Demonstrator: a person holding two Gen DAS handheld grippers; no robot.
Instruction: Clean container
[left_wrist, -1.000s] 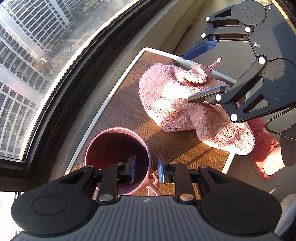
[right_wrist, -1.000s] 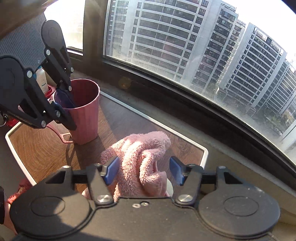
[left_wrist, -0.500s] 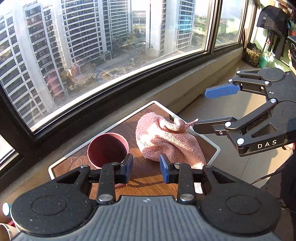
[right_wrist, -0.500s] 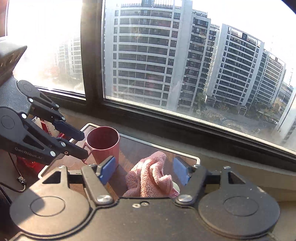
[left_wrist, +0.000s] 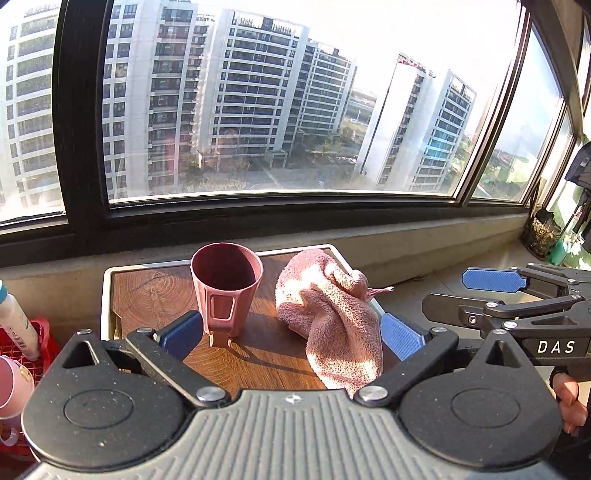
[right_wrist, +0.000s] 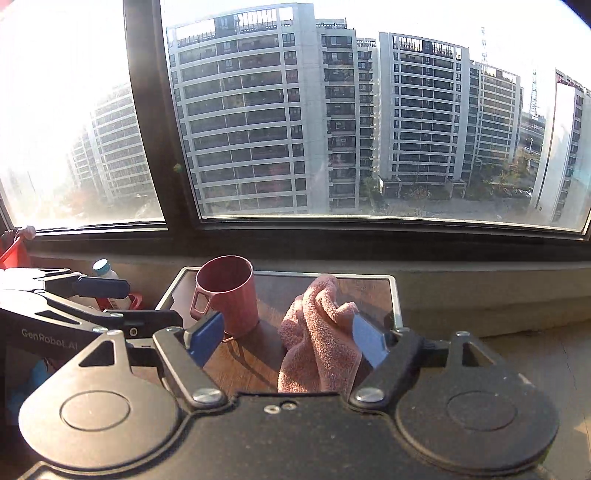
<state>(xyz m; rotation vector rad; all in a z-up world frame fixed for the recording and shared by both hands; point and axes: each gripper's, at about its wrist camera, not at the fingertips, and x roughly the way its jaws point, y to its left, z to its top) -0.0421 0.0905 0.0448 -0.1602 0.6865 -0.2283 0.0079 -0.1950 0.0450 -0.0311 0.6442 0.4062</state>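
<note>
Pink cup (left_wrist: 225, 288) stands upright on the wood-grain tray (left_wrist: 147, 291), pink towel (left_wrist: 328, 314) just beside it; both lie beyond the spread, empty fingers of the left gripper (left_wrist: 291, 334) and right gripper (right_wrist: 286, 341). Readable: "DAS" on the right gripper, "GenRobot.AI" on the left. Versus half a second ago, both grippers have pulled back and the left has opened wider.

"DAS" in white on right gripper (left_wrist: 480, 299) body; "GenRobot.AI" in pale letters on left gripper (right_wrist: 122, 302) body. Bottle label unreadable.
</note>
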